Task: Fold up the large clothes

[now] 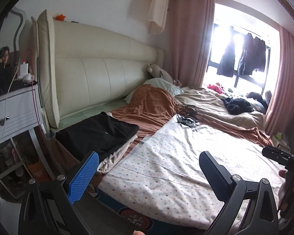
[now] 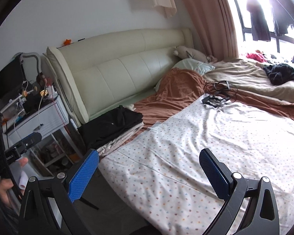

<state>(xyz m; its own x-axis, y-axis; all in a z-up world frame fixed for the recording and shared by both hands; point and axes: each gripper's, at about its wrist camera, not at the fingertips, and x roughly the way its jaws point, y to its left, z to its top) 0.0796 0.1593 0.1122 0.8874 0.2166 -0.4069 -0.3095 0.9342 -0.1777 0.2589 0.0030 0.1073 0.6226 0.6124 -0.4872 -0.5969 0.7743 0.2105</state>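
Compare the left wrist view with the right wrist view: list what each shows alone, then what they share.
Only the left wrist view shows the right tongs' black body at its right edge and the full row of dark clothes hanging at the window.

Only the right wrist view shows the black laptop screen behind the cluttered white nightstand and the left tongs' black body at its left edge.

Both show open, empty tongs, the cream padded headboard, the folded black garment stack, the dotted white sheet and the rust-brown blanket.
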